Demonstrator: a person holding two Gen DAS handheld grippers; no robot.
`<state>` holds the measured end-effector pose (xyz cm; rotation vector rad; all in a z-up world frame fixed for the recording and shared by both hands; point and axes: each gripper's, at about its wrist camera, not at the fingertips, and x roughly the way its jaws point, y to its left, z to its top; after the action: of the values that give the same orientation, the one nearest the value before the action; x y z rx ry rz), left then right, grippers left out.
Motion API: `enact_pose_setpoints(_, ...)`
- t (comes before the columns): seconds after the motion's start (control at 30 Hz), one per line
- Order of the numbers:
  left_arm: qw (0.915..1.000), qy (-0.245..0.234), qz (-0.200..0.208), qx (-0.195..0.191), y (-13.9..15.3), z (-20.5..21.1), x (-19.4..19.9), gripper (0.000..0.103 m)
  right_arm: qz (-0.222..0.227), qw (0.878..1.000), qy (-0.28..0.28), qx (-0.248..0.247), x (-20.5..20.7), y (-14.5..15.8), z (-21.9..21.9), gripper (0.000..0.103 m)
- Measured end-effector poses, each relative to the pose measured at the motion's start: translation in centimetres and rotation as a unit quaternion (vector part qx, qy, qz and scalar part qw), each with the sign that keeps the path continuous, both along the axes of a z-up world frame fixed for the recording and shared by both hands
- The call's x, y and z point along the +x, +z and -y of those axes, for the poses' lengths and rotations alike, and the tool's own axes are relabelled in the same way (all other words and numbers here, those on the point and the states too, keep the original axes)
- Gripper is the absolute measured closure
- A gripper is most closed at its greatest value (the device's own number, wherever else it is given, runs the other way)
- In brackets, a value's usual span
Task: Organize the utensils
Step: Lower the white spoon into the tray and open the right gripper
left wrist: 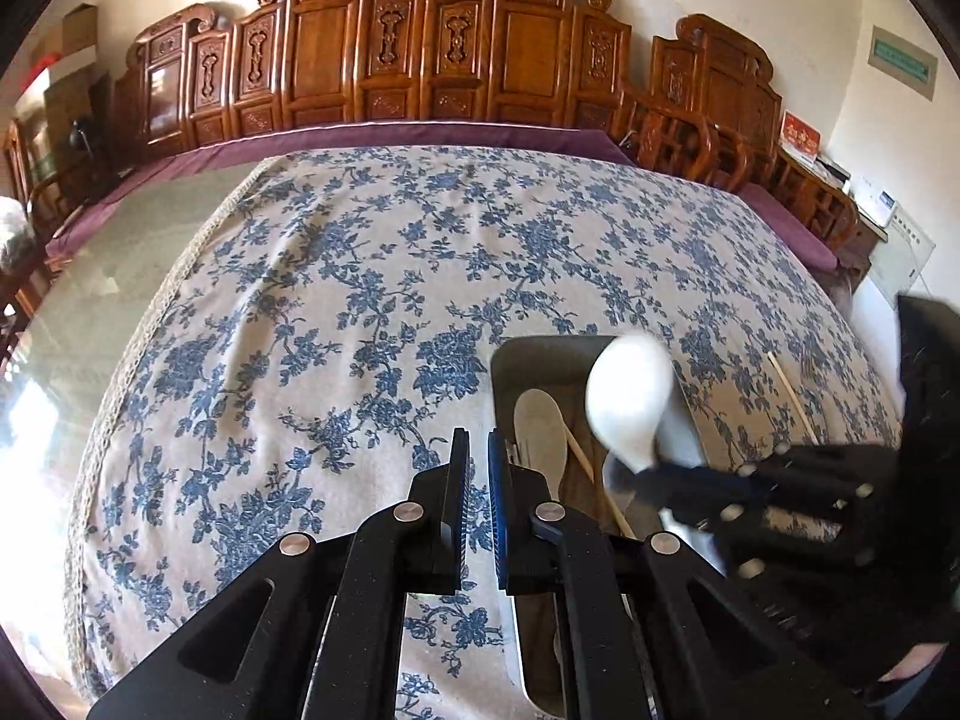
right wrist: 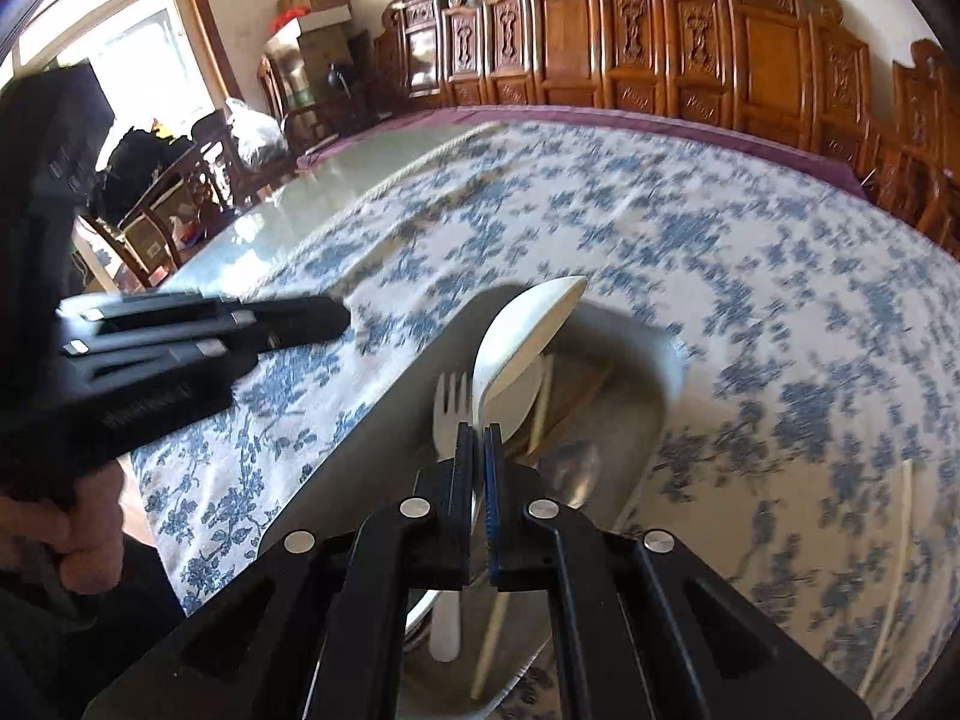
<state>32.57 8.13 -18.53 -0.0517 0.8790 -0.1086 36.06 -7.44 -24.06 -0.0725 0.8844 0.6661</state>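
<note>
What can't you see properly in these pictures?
- Handle of the white spoon: right wrist view, hidden between the right hand-held gripper fingers.
- Near end of the tray: left wrist view, covered by the left hand-held gripper.
- Tablecloth pattern: right wrist view, blurred.

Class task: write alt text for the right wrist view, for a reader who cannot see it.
The right gripper, jaws shut on a white plastic spoon, holds it above a grey oblong tray containing a white plastic fork and pale chopsticks. The tray sits on a blue floral tablecloth; the left gripper hovers at left, carved wooden chairs behind.
</note>
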Motion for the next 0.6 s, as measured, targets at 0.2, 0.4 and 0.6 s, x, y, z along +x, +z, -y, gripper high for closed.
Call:
enact_pose_setpoints(0.2,1.0000,0.009,0.000,0.000,0.1,-0.5,0.1,0.098,-0.006,1.000,-0.003,-0.008,0.3,-1.0,-0.4,0.096)
enact_pose_setpoints(0.4,1.0000,0.006,0.002,0.005,0.2,0.1,-0.1,0.098,0.006,1.000,-0.006,0.003,0.4,0.0,0.8,0.096)
enact_pose_setpoints(0.6,1.0000,-0.005,0.006,0.001,0.4,1.2,-0.2,0.098,0.032,0.999,-0.038,0.015,-0.1,2.1,4.7,0.096)
